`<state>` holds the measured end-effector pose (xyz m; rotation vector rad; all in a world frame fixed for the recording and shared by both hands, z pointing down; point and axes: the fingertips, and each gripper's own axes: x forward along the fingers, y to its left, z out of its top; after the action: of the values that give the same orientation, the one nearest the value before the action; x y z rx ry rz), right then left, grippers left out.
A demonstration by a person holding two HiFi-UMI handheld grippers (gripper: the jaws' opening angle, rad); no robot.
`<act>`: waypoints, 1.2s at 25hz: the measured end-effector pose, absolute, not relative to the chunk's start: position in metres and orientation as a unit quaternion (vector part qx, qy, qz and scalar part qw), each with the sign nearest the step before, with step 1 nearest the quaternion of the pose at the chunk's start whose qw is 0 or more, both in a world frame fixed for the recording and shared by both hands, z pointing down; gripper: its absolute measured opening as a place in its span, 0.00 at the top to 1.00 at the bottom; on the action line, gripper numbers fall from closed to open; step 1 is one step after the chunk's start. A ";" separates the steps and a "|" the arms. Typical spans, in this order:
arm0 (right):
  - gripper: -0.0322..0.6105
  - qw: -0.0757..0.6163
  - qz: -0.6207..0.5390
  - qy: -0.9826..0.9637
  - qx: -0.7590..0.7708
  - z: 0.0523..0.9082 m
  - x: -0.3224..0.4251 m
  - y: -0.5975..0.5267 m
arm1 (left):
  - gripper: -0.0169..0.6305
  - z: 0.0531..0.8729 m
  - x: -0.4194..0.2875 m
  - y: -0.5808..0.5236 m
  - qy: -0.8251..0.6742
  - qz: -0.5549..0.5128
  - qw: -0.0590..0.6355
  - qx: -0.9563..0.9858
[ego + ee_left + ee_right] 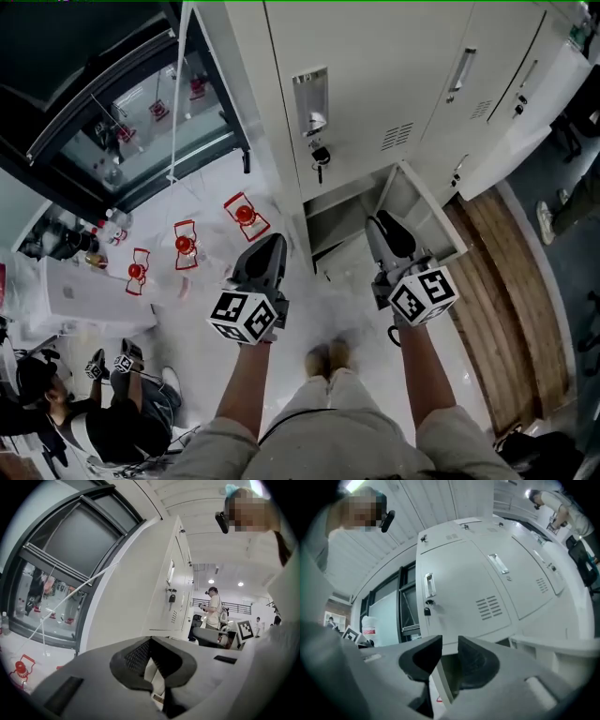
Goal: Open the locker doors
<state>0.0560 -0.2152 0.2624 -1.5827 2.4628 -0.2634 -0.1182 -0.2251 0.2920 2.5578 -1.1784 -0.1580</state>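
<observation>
The person is wearing pale beige trousers (pixel 328 427) and light shoes (pixel 328 358). The left gripper (pixel 270 246) and right gripper (pixel 386 228) are showing grey bodies, black pads and white cubes (pixel 246 316) bearing black square markers.

Glossy white floor (pixel 319 314) bears lockers (pixel 375 56), person's shoes (pixel 328 358).
</observation>
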 end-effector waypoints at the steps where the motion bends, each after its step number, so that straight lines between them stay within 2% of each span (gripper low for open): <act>1: 0.79 0.104 -0.082 0.840 -0.526 0.247 0.049 -0.219 | 0.98 0.284 -0.121 -0.225 -0.414 -0.060 0.163 0.894; 12: 0.75 0.119 -0.003 0.882 -0.457 0.118 -0.007 -0.243 | 0.98 0.215 -0.133 -0.235 -0.421 -0.073 0.142 0.893; 20: 0.71 0.104 0.021 0.899 -0.425 0.083 -0.042 -0.266 | 0.98 0.187 -0.128 -0.234 -0.413 -0.071 0.118 0.900; 26: 0.69 0.064 0.028 0.902 -0.425 0.078 -0.059 -0.286 | 0.98 0.184 -0.135 -0.231 -0.420 -0.073 0.117 0.897; 30: 0.68 0.069 0.023 0.902 -0.426 0.077 -0.064 -0.288 | 0.98 0.185 -0.144 -0.229 -0.428 -0.076 0.122 0.892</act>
<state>-0.0638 -0.2877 0.0774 -1.2816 2.7161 0.0680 -0.1445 -0.2288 0.1850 2.6047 -1.2498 -0.2226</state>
